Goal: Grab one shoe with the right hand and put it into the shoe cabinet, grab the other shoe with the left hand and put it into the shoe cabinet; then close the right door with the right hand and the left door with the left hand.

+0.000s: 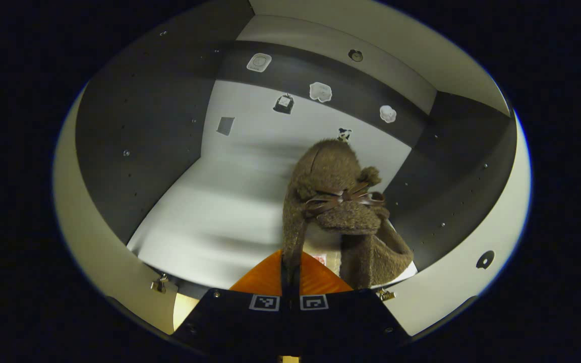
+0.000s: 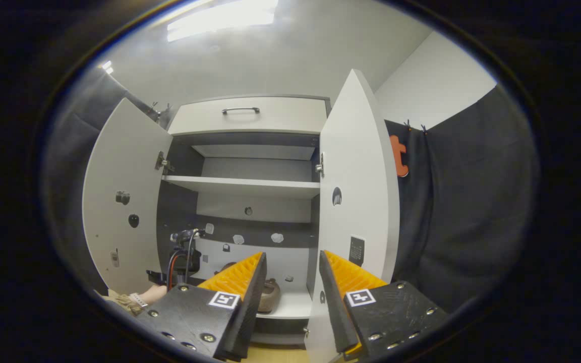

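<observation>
Your left gripper [image 1: 290,282], fingers pinched on the brown fuzzy shoe's [image 1: 338,212] heel collar, holds it inside the shoe cabinet [image 2: 250,187], toe pointing at the back panel. Your right gripper [image 2: 290,282] hangs spread, nearest the right door [image 2: 358,191].

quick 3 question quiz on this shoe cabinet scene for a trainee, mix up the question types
1. True or false: in the left gripper view the left gripper has its fingers pressed on the brown fuzzy shoe.
2. Multiple choice: in the right gripper view, the right door of the shoe cabinet is A) shut B) open C) removed.
3. Fill in: the right gripper holds ____.

Key
1. True: the orange fingers are closed on the shoe's rim, and the shoe is inside the cabinet's bottom compartment.
2. B; the left door is open too.
3. Nothing: its fingers are apart, with a gap between them.
</observation>
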Demonstrator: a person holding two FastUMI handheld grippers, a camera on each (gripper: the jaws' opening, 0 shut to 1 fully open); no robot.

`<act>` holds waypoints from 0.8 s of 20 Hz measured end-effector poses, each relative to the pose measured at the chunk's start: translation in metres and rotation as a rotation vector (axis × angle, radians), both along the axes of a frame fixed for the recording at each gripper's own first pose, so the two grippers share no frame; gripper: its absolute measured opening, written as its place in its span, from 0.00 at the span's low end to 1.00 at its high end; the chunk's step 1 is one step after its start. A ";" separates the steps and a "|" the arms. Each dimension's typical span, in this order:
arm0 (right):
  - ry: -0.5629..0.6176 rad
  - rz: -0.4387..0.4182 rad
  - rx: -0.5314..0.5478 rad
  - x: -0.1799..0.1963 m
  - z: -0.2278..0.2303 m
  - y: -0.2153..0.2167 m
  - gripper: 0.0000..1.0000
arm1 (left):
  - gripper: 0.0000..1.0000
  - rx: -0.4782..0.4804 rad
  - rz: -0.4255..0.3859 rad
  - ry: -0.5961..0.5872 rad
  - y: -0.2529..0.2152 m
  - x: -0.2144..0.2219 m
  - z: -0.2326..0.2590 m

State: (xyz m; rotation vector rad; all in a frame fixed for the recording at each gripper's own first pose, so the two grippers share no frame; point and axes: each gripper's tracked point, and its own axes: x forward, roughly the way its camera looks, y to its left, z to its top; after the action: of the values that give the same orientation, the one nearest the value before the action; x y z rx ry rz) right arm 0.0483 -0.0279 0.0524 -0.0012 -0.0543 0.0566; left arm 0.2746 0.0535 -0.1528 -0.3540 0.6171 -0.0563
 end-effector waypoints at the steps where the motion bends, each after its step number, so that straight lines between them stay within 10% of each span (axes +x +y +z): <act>1: 0.008 -0.001 -0.003 0.001 -0.002 0.001 0.59 | 0.02 -0.001 0.002 0.007 0.002 0.006 -0.001; 16: 0.043 -0.050 0.024 -0.002 -0.013 -0.008 0.62 | 0.01 0.099 -0.002 0.052 0.011 0.055 -0.021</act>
State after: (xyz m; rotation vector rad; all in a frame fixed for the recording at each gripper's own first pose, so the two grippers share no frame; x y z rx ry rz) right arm 0.0459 -0.0361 0.0390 0.0224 -0.0121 0.0055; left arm 0.3296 0.0643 -0.1736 -0.2591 0.6693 -0.0186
